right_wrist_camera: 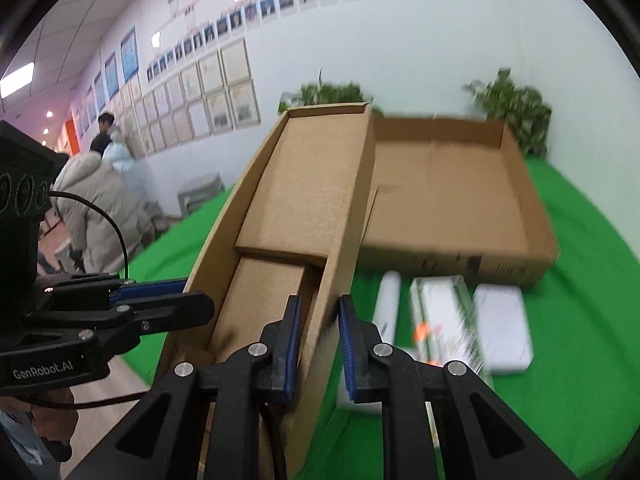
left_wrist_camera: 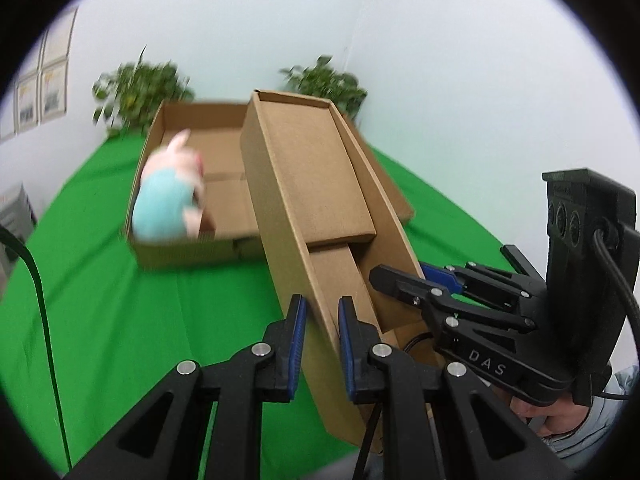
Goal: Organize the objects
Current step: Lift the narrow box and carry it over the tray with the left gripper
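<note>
Left gripper (left_wrist_camera: pixel 322 342): reaching forward toward 12 o'clock, blue pads clamped on the left side wall of the cardboard lid (left_wrist_camera: pixel 316 184); also seen in the right wrist view at 9 o'clock (right_wrist_camera: pixel 196 300).
Right gripper (right_wrist_camera: pixel 319 342): reaching forward, pads pinching the lid's right side wall; seen from the left wrist view at 3 o'clock (left_wrist_camera: pixel 424 280), on the opposite wall.
Person's hand (left_wrist_camera: pixel 556 416): wrapped around the right gripper's handle, at 4 o'clock in the left wrist view.
Cardboard lid: long, shallow, held between both grippers, tilted, open face toward the cameras, far end up at 12 o'clock over the open box.
Open cardboard box (right_wrist_camera: pixel 472 196): resting on the green tablecloth (left_wrist_camera: pixel 120 320), behind and partly under the raised lid.
Plush toy (left_wrist_camera: pixel 170 196): pink with a light blue body, blurred, at the box's near left corner, at 10 o'clock from the left gripper.
White items: a tube-like piece (right_wrist_camera: pixel 388 304), a clear-wrapped pack (right_wrist_camera: pixel 444 316) and a flat white case (right_wrist_camera: pixel 504 328), side by side on the cloth, at 2 o'clock from the right gripper, just in front of the box.
Potted plants (left_wrist_camera: pixel 140 92): behind the box, against the wall.
</note>
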